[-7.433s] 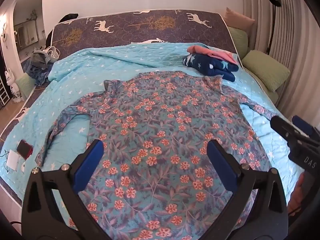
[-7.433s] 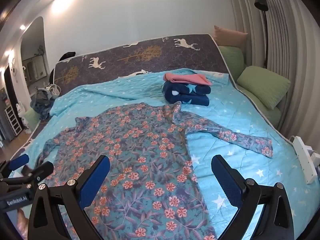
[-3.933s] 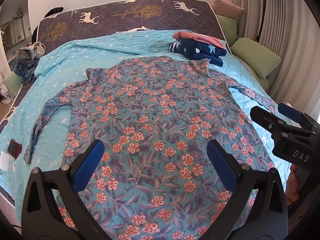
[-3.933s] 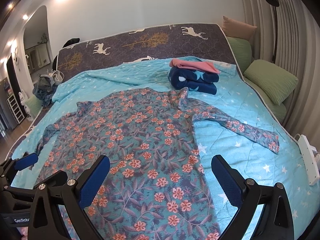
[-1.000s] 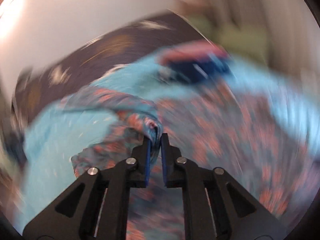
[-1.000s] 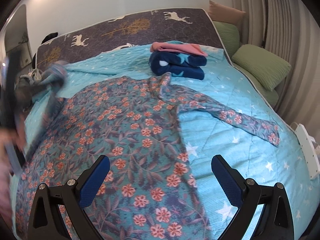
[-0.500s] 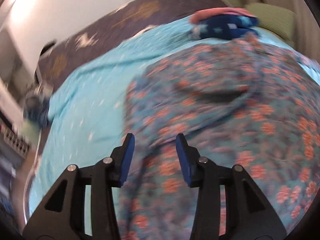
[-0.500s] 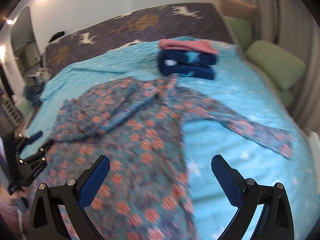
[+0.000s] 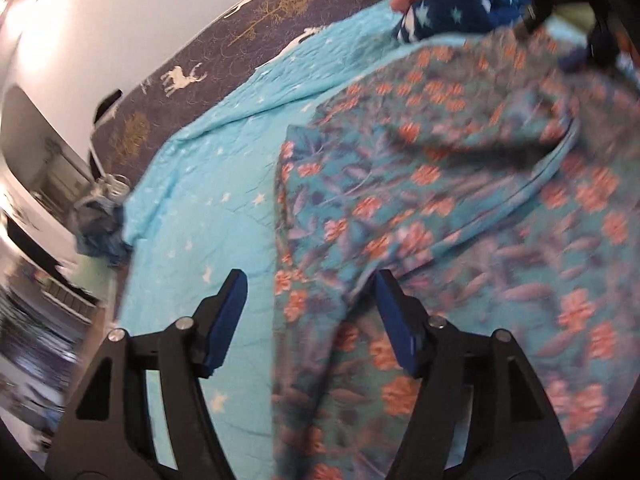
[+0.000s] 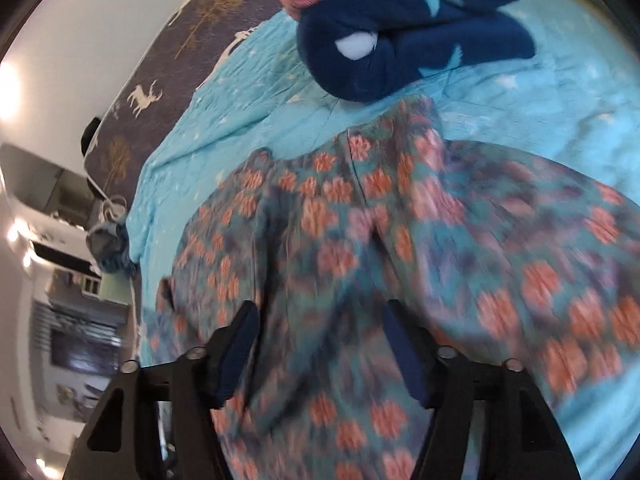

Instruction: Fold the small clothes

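Note:
A teal shirt with orange flowers (image 9: 460,216) lies spread on the blue star bedspread (image 9: 192,200), its left sleeve folded across the body. My left gripper (image 9: 308,312) hovers over the shirt's left edge. Its jaws are opening, and the cloth lies below them, not pinched. My right gripper (image 10: 320,344) hangs low over the shirt (image 10: 400,240) near the collar. Its jaws are closing with flowered cloth between them, and the pads do not visibly press on it. In the left wrist view the right gripper (image 9: 592,40) is a dark blur at the top right.
A folded stack, navy with stars under a pink piece (image 10: 412,40), sits just beyond the collar. A dark mattress with deer print (image 9: 180,76) leans at the bed's head. A heap of clothes (image 9: 100,232) lies off the bed's left side.
My left gripper has let go of the sleeve it carried over the shirt's body and has opened. My right gripper has swung forward and down to the collar, its jaws narrowing.

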Tool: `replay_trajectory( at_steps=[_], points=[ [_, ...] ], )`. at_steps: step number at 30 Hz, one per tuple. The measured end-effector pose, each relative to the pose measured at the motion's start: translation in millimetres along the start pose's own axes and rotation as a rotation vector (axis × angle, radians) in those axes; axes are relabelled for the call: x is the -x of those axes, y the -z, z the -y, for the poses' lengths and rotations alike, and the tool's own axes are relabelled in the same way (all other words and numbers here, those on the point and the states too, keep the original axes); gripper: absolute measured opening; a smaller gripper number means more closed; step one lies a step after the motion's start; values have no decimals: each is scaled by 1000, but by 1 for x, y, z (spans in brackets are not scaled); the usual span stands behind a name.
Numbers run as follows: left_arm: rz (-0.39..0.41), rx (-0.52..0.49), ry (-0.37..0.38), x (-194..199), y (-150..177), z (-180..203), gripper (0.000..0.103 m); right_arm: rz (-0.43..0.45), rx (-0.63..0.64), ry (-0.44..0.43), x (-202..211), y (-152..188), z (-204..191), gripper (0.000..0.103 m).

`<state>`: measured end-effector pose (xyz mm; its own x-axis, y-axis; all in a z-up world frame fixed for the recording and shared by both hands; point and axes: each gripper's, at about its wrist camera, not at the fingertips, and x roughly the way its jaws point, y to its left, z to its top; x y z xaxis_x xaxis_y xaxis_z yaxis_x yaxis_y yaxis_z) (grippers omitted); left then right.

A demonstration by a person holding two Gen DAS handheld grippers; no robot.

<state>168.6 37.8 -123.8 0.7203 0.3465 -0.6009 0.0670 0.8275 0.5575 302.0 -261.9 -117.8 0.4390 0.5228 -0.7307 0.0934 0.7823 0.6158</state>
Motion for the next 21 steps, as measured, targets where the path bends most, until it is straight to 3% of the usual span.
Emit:
replay_trajectory(
  at_steps=[3, 4, 5, 6, 8, 10, 14, 19, 21],
  points=[
    [-19, 41, -60, -10, -2, -8, 69, 35, 6, 13, -8, -14, -9, 69],
    [-26, 65, -93, -13, -4, -11, 70, 45, 21, 22, -11, -17, -14, 49],
    [-35, 99, -160, -16, -5, -18, 71, 49, 47, 35, -13, -20, -21, 2],
    [-42, 124, -212, -18, -5, -23, 71, 40, 70, 41, -14, -21, -27, 6],
    [-75, 207, -326, -22, 2, -44, 71, 114, 82, -4, 8, -18, -37, 4],
    [-119, 296, -350, -25, 13, -65, 71, 219, 151, -24, 44, -2, -50, 4],
    [-188, 450, -195, -27, 42, -98, 72, 284, 215, -26, 87, 41, -45, 4],
    [-201, 451, -155, -14, 58, -100, 73, 244, 195, 103, 88, 82, -5, 5],
    [-184, 482, -105, -5, 60, -107, 73, 219, 145, 93, 90, 89, 19, 7]
  ],
)
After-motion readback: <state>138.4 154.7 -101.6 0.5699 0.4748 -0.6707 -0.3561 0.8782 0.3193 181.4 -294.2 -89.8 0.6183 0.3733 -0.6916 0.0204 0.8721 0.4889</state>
